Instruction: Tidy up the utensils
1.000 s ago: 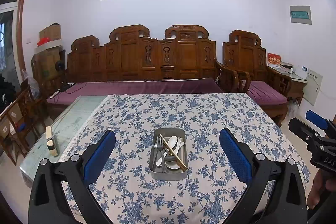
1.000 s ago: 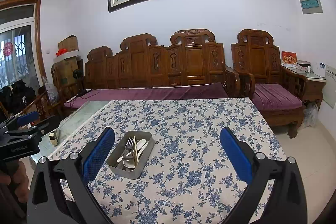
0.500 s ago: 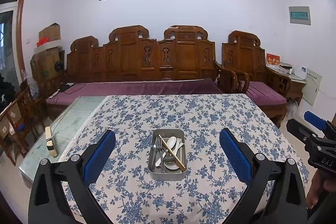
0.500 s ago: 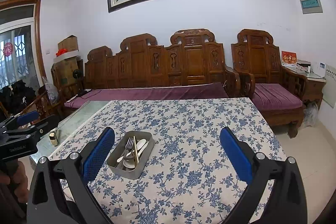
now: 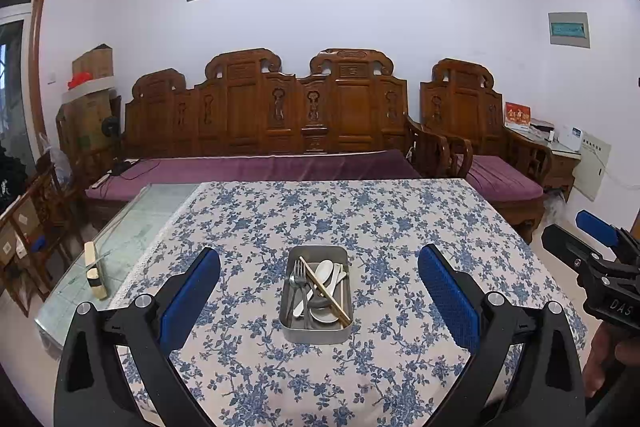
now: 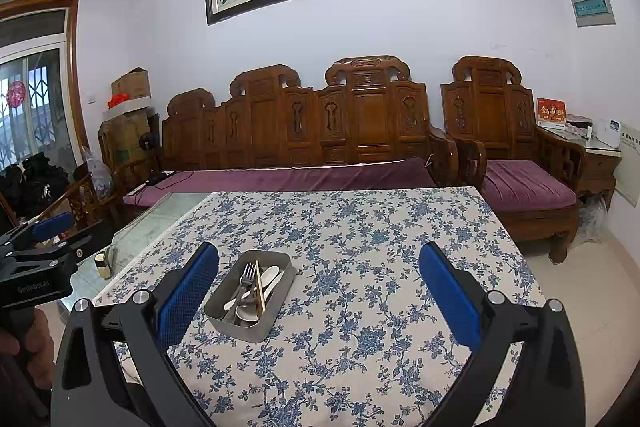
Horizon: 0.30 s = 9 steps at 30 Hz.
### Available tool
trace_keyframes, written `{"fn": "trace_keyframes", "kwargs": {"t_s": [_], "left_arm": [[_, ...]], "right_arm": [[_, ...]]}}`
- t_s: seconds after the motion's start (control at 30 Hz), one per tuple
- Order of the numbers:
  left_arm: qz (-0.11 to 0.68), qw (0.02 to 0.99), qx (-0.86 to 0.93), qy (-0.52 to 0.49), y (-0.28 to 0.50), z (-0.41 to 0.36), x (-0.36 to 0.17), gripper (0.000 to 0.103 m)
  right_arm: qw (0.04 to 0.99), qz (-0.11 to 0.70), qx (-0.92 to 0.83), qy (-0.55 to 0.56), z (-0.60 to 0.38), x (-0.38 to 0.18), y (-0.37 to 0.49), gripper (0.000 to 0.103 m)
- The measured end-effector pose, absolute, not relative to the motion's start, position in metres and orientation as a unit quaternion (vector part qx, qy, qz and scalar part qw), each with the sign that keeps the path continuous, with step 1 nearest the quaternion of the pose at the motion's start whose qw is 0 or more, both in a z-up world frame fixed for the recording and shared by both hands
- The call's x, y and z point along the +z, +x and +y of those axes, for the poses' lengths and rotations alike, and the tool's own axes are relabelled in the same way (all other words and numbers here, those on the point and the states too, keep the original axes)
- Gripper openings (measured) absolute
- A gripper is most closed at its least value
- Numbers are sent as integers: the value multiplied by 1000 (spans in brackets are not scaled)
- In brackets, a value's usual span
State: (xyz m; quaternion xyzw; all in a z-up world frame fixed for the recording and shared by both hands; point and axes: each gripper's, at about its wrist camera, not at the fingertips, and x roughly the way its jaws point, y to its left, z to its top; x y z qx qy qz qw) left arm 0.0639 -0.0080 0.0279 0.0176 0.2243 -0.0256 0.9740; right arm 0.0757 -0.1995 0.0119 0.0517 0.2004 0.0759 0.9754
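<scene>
Rectangular grey metal tin (image 5: 316,327) w/ fork, spoons, chopsticks on blue-floral tablecloth (image 5: 360,223). Left gripper (image 5: 318,291) & right gripper (image 6: 318,291) both spread wide, empty, apart from tin. Small wood block (image 5: 94,275) on glass at left.

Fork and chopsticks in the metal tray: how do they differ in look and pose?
The fork is silver metal with tines at its far end; the chopsticks are plain tan sticks. The fork runs roughly along the left side of the tray, while the chopsticks cross it diagonally, on top of the spoons. Both lie inside the same tray, untouched by either gripper.
</scene>
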Motion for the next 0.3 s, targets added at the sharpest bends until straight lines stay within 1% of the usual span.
{"fn": "trace_keyframes", "kwargs": {"t_s": [0.3], "left_arm": [[225,974,-25,18,63,-8,27,96]], "right_arm": [[975,200,76,52,-199,11,76,101]]}}
